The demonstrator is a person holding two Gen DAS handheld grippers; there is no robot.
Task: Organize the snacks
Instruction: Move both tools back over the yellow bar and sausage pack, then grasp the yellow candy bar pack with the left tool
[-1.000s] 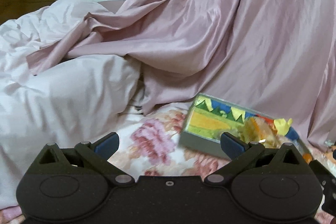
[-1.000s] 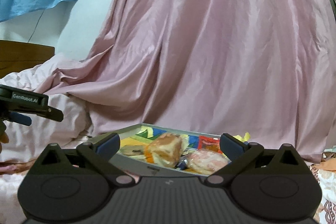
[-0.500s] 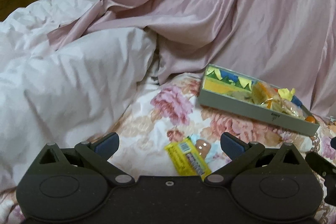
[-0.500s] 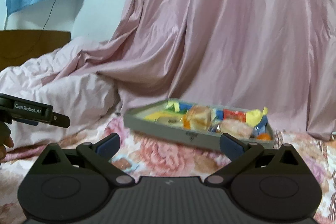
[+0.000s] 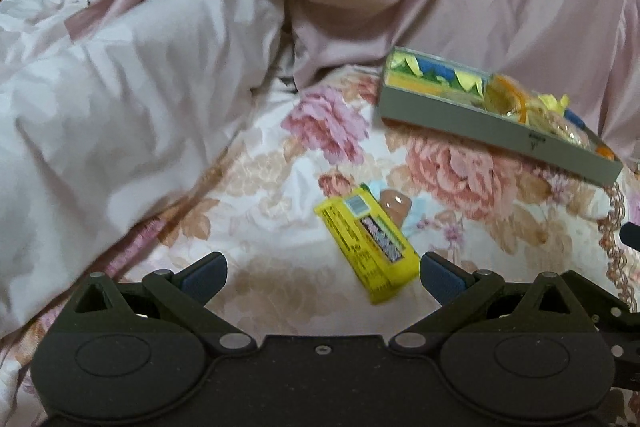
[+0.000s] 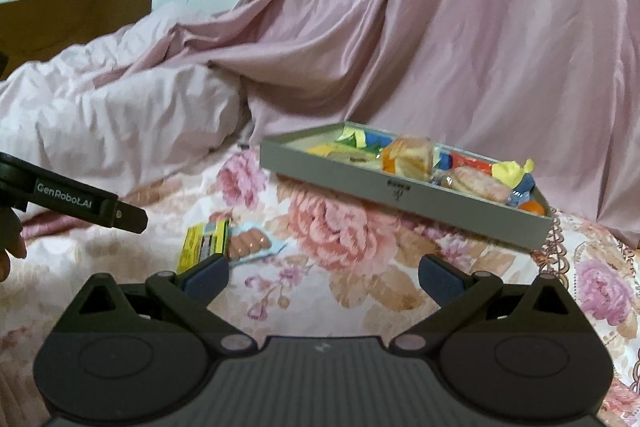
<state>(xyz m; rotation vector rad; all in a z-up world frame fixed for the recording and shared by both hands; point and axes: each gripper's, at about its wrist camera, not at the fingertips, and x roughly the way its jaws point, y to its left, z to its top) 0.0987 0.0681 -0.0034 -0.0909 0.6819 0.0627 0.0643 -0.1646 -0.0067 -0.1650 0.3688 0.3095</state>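
Just beyond left fingers (image 5: pixel 442 277): yellow packet (image 5: pixel 368 245)

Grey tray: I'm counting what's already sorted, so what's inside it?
The grey tray holds a wrapped bun, a pink wrapped pastry, yellow, blue and red wrappers, and something orange. Anything underneath them is hidden.

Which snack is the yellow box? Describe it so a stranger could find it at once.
Start at the grey tray of snacks on the floral bedspread. In the left wrist view, nearer the camera than the tray, two loose items lie on the bedspread just ahead of the open left gripper. The yellow box is the flat bright rectangle with a barcode, touching a clear sausage packet.
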